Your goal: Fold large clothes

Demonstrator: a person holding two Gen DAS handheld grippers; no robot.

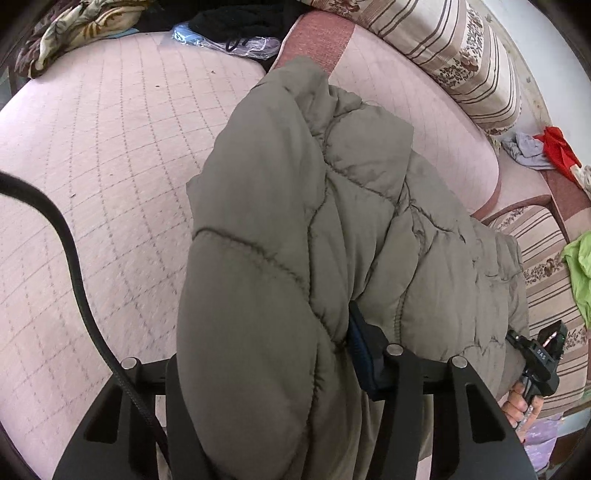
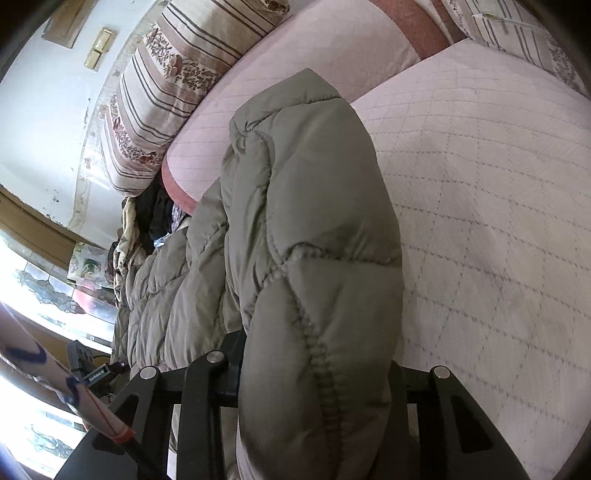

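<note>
A grey-green quilted jacket (image 1: 295, 221) is held up over a pink quilted bed (image 1: 103, 155). My left gripper (image 1: 273, 373) is shut on one edge of the jacket, whose padding bulges over and hides most of the fingers. My right gripper (image 2: 314, 373) is shut on the jacket (image 2: 303, 221) too, with a thick fold draped between its fingers. The right gripper also shows at the lower right edge of the left wrist view (image 1: 539, 358), with a hand on it. The jacket's far end rests on the bed (image 2: 480, 184).
Striped floral pillows (image 1: 461, 48) line the bed's far side. A pile of dark and patterned cloth (image 1: 229, 18) and a plastic bag lie at one end. Red, grey and green clothes (image 1: 554, 147) lie by the pillows. A black cable (image 1: 74, 258) hangs at left.
</note>
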